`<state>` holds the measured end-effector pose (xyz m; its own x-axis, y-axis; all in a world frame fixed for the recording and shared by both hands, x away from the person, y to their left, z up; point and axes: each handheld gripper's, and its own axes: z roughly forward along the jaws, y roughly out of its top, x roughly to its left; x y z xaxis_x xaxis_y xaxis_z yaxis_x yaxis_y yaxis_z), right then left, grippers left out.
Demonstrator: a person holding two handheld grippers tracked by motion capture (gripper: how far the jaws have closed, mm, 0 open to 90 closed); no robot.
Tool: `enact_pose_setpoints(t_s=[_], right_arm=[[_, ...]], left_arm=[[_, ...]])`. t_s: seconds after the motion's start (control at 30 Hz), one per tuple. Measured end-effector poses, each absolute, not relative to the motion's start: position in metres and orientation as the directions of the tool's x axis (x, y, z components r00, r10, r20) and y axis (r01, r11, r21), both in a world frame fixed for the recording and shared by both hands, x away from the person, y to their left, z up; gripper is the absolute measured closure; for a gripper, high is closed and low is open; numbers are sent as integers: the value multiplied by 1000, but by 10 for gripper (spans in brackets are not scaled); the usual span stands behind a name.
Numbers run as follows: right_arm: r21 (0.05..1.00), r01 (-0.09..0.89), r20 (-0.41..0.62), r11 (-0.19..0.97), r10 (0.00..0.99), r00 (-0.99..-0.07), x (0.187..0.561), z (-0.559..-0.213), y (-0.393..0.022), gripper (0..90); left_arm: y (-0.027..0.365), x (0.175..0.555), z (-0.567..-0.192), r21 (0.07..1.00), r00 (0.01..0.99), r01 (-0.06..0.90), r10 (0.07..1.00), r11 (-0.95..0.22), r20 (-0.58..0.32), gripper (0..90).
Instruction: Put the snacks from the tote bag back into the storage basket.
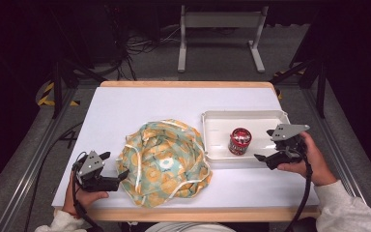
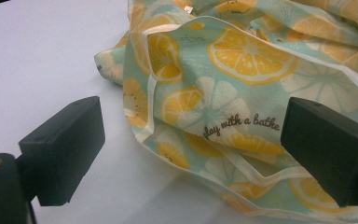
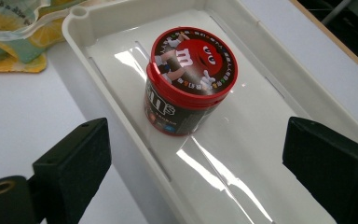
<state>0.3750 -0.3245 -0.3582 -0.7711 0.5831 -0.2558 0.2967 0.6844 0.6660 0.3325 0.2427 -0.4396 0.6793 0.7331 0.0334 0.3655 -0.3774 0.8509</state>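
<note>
Nearest us, our left claw [image 1: 110,168] sits wide open and empty at the front left of the table [image 1: 125,104], its jaws pointing right at the bag [image 1: 164,162]. The bag (a limp heap printed with lemon slices) lies just beside the jaws; in the left gripper view its hemmed edge [image 2: 200,163] falls between them, not yet touched.

Our right claw [image 1: 265,145] is also open and holds nothing. The candy tub [image 1: 240,140] stands upright in the white tray [image 1: 217,121], just to the left of this claw and straight ahead of its jaws in the right gripper view [image 3: 191,84]. The right claw is plainly the nearer one to the tub, so we judge that the next reach goes leftward over the tray's near rim.
</note>
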Motion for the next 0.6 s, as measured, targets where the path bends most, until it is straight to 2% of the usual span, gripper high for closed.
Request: enact_pose_setpoints(t_s=[0.33,0.43,0.47,0.6], right_arm=[[682,293,-284,670,612,-738,357,-373,-333,86],[709,304,-268,636,642,-719,353,-376,-342,87],[729,318,-231,606,656,-719,350,-378,-349,87],[761,314,-223,568,684,-694,345,-378,-356,87]], left_arm=[[238,338,-439,848,688,361,725,-388,38,68],[238,339,-439,846,690,363,722,-390,36,67],[238,339,-440,845,690,365,723,-390,35,66],[237,339,-440,848,693,362,720,-388,33,66]])
